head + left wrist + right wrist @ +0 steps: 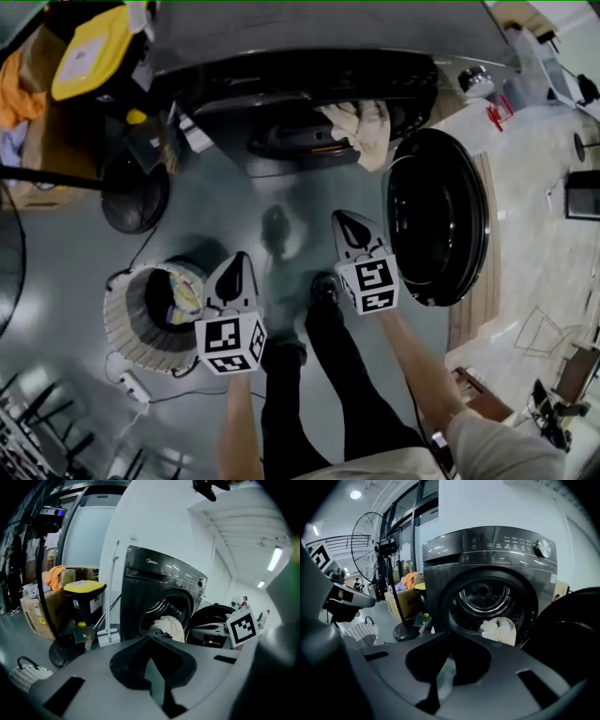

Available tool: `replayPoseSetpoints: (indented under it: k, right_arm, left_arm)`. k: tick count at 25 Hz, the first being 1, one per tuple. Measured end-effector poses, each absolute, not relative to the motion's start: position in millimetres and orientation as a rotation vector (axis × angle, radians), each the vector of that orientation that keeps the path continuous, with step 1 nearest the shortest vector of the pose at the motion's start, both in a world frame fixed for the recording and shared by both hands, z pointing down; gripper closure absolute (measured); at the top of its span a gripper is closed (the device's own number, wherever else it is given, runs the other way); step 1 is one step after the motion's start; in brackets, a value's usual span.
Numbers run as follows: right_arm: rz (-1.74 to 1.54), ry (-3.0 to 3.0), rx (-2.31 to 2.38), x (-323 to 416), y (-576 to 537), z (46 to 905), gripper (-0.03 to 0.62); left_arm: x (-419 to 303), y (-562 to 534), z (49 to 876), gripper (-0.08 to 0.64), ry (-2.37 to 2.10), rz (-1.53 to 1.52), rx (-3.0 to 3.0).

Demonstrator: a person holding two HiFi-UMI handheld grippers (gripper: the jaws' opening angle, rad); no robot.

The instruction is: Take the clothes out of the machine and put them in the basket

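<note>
The left gripper (pixel 236 272) and the right gripper (pixel 352 230) both have their jaws pressed together on nothing. The cream cloth (pixel 361 129) hangs from the machine's (pixel 309 37) mouth, ahead of both grippers and nearer the right one. The basket (pixel 120 323) sits just beside the left gripper.

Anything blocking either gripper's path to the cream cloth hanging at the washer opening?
Nothing visible. The door stands swung open aside, the cream cloth hangs over the opening's lip, and only bare floor lies between it and the left gripper and right gripper.
</note>
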State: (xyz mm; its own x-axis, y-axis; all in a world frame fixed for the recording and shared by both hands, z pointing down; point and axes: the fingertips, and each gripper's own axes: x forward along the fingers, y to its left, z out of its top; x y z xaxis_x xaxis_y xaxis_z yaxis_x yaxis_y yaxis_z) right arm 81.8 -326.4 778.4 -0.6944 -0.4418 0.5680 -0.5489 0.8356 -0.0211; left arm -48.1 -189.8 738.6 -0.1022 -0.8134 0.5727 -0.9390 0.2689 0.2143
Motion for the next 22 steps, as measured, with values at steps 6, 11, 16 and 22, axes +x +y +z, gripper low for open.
replayPoseSetpoints:
  k: [6, 11, 16, 22]
  right_arm:
    - [0.291, -2.418, 0.858, 131.4, -379.9, 784.7, 0.569]
    - [0.32, -2.39, 0.945, 150.3, -408.0, 789.5, 0.568]
    - [0.326, -2.36, 1.002, 148.3, -416.5, 809.2, 0.568]
    - [0.318, -2.32, 1.064, 138.4, -431.4, 828.5, 0.568]
  left_arm:
    - [-11.9, -250.5, 738.9, 0.543, -1.896, 0.309, 1.66]
    - [5.6, -284.3, 743.3, 0.543, -1.856, 0.356, 1.736]
    - [5.7, -298.0, 763.4, 0.543, -1.792, 0.386, 1.781]
    - [-0.9, -317.7, 785.3, 0.543, -1.728, 0.375, 1.835]
